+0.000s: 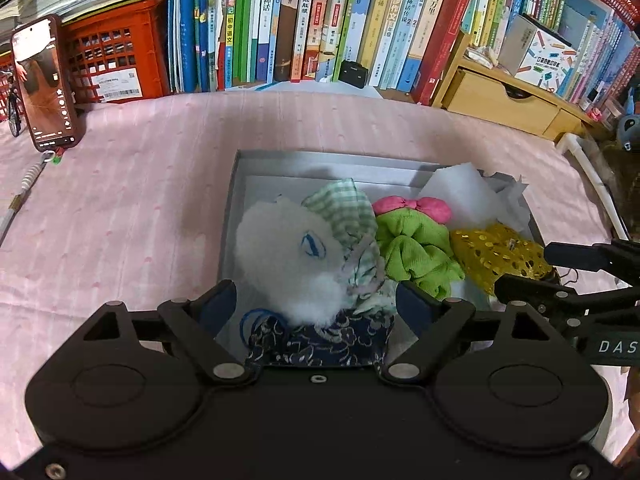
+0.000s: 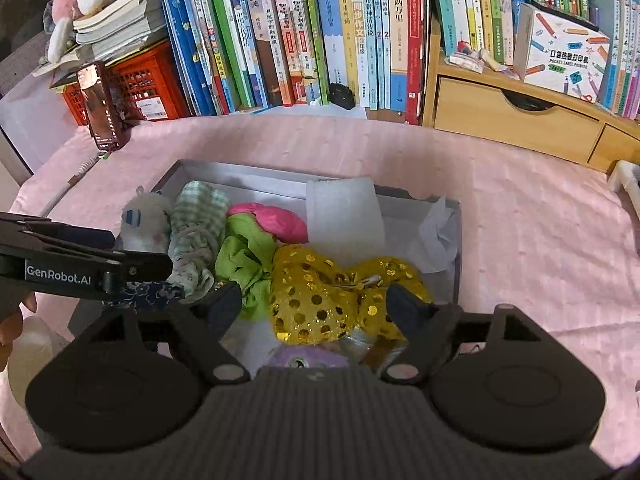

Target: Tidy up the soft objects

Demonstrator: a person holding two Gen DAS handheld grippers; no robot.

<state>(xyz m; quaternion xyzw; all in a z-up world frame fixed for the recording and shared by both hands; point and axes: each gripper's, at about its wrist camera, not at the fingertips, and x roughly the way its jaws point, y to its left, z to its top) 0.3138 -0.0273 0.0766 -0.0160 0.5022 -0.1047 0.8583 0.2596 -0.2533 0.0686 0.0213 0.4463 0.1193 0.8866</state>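
Nearest, left gripper [image 1: 316, 300] spread wide over the near end of the grey box [image 1: 232, 216], fingers either side of a navy floral cloth [image 1: 320, 340] and a blue elastic band [image 1: 256, 320], not pinching anything; right gripper [image 2: 316, 300] likewise spread, fingers flanking a gold sequinned bow [image 2: 316, 296], contact with it not clear; purple item [image 2: 308, 358] just below the bow, mostly hidden. Further in, inside the box: white fluffy toy [image 1: 288, 252] with a blue stitched eye, touching a green checked cloth [image 1: 348, 208]; lime green fabric [image 1: 416, 252] beside that, pink bow [image 1: 416, 206] on its far edge; white foam block [image 1: 456, 192] and crumpled white paper [image 1: 508, 192] at the far right corner. Beyond, pink cloth [image 1: 140, 200] under the box; phone [image 1: 44, 84] propped upright against a red crate [image 1: 116, 56]; wooden drawer unit [image 1: 508, 100] far right; row of books [image 1: 320, 20] at the back.
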